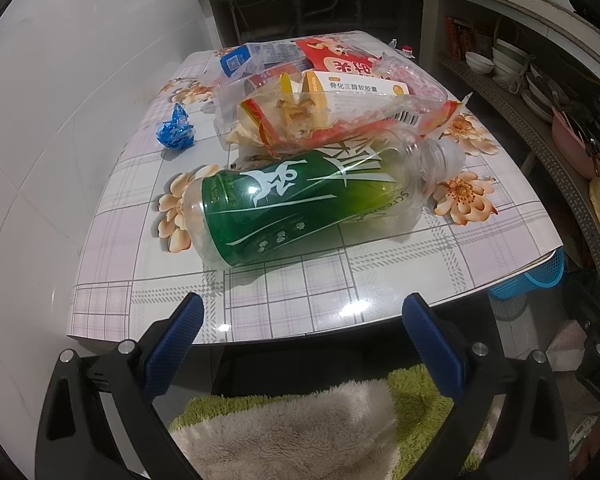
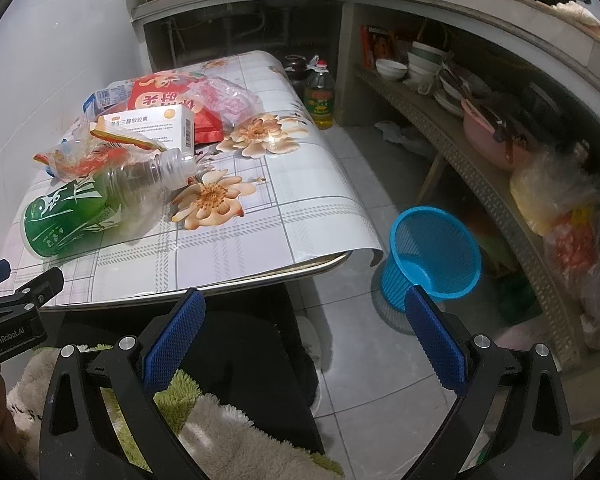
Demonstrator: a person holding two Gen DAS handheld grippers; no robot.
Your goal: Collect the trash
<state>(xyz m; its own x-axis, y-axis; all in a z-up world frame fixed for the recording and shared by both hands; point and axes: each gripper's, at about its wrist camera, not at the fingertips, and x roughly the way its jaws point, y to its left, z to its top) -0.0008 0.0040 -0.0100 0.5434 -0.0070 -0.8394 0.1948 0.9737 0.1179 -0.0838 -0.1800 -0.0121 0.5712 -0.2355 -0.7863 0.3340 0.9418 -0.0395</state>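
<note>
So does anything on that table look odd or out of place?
Yes. A green-labelled bottle lies on its side, capless, beside a heap of torn wrappers and a crumpled blue wrapper. The blue bin on the floor looks empty.

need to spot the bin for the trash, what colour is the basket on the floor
Bright blue mesh basket, clearest in the right wrist view.

table (image 1: 340, 280) front strip: bare | bottle (image 1: 300, 204) fronts wrapper pile (image 1: 320, 120) | basket (image 2: 432, 256): open above
</note>
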